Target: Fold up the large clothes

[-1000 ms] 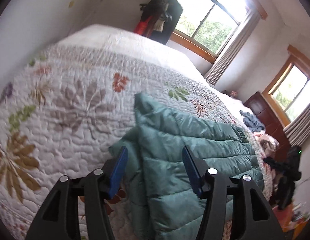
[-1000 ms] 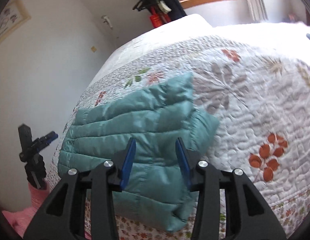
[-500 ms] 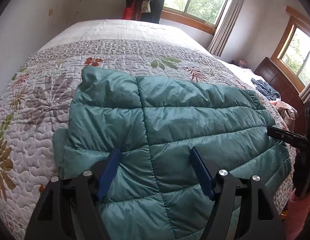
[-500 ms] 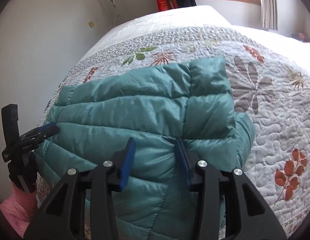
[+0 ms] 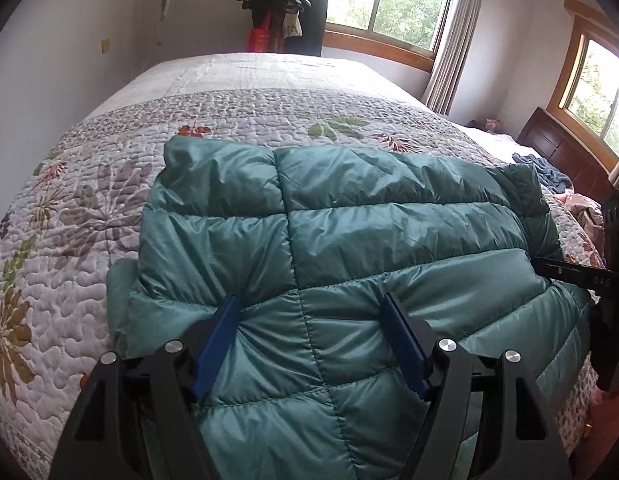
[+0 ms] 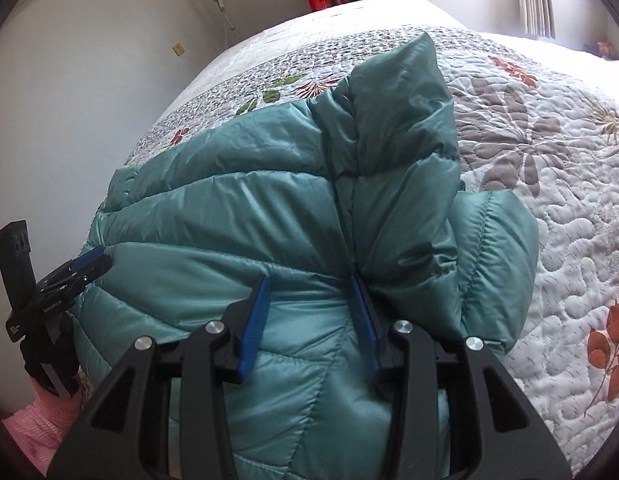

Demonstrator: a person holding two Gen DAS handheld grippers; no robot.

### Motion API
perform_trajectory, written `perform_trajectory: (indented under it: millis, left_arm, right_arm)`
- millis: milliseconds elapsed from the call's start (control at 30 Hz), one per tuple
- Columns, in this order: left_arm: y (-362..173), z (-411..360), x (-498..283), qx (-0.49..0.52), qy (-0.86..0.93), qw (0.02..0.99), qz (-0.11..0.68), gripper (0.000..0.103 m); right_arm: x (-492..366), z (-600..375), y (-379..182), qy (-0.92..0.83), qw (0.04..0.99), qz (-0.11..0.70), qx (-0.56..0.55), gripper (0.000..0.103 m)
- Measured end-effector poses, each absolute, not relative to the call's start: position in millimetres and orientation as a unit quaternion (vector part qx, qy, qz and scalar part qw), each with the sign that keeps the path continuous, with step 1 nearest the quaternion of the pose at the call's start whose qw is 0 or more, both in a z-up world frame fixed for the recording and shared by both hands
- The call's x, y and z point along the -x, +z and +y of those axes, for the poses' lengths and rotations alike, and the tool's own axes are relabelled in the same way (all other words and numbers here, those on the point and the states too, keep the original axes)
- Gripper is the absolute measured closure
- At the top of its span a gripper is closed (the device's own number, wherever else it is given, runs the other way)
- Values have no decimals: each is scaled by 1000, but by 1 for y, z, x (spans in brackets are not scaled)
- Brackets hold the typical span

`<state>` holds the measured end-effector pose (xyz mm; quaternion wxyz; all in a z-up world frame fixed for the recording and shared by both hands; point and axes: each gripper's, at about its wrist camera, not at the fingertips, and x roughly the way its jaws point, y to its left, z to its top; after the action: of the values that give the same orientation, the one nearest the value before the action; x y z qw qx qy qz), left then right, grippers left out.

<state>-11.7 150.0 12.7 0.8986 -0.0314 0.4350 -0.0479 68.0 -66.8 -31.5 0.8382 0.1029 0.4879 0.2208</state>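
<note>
Bare quilt lies open beyond the jacket; nothing blocks it.

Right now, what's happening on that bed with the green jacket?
A person is folding a teal puffer jacket on a floral quilt covering the bed. The left hand-held gripper and the right hand-held gripper are both open, with their blue pads pressed onto the jacket's near part. Neither has pinched any fabric. The jacket lies partly folded, with one section standing up toward the far side in the right wrist view.
</note>
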Motion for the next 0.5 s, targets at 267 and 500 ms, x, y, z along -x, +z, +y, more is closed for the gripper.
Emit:
perform_trajectory:
  millis: [267,500]
  left_arm:
    - [21,144,17,31,-36,899,436,29]
    - [33,129,23,29,-43,905,422,26]
  right_arm:
    - [-48,-64,0,182,865,463,-67,48]
    - [-28,-89,31,160,880,443,-63,34]
